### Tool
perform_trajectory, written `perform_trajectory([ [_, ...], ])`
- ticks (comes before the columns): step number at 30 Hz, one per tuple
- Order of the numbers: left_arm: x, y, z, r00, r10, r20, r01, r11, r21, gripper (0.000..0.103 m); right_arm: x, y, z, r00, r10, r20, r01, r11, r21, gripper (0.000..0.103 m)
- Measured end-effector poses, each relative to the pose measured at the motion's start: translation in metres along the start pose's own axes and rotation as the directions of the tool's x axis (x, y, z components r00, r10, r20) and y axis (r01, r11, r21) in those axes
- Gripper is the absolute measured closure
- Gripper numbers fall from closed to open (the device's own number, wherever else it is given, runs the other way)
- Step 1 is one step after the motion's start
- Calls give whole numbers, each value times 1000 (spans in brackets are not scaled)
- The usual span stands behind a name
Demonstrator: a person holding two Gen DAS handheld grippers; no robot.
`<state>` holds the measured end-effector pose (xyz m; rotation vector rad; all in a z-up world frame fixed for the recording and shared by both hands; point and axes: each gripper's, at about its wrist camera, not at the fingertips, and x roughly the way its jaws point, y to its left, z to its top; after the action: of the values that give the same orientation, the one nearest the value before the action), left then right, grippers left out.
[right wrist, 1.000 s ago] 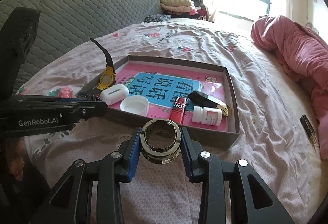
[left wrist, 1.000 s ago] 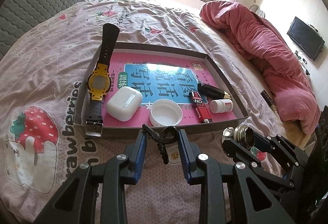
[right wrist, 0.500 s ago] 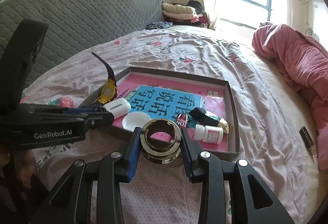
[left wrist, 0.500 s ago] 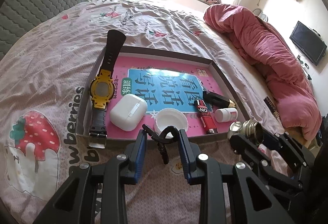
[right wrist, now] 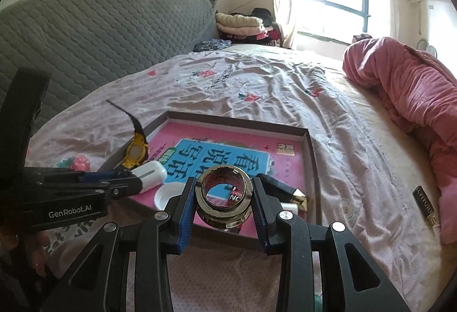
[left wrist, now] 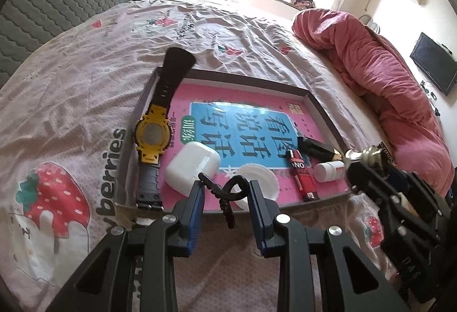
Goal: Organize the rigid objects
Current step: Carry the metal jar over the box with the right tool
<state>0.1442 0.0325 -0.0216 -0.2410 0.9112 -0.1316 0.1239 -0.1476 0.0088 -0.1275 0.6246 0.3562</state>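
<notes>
Left tongs (left wrist: 225,192): tilted downward, blue pads clamped on a small black clip.
Right tongs (right wrist: 223,197): tilted downward, pads clamped on a metal ring, right of left tongs.

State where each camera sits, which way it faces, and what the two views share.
Left wrist: sits behind the left tongs, tilted down at the tray; they grip a black clip; the right tongs show at right.
Right wrist: sits behind the right tongs, facing the tray and headboard; they grip a metal ring; the left tongs show at left.
Shared: tray, yellow watch, pink duvet.
</notes>
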Motion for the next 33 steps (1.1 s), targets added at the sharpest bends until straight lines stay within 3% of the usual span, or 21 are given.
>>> perform_trajectory([
  [10, 14, -7, 8, 1000, -17, -4, 17, 1000, 13, 72, 15, -5, 8, 1000, 2, 8, -2, 1000, 14, 66],
  [33, 51, -10, 10, 999, -31, -40, 34, 998, 53, 72, 61, 0, -3, 996, 10, -89, -12, 1000, -26, 66],
])
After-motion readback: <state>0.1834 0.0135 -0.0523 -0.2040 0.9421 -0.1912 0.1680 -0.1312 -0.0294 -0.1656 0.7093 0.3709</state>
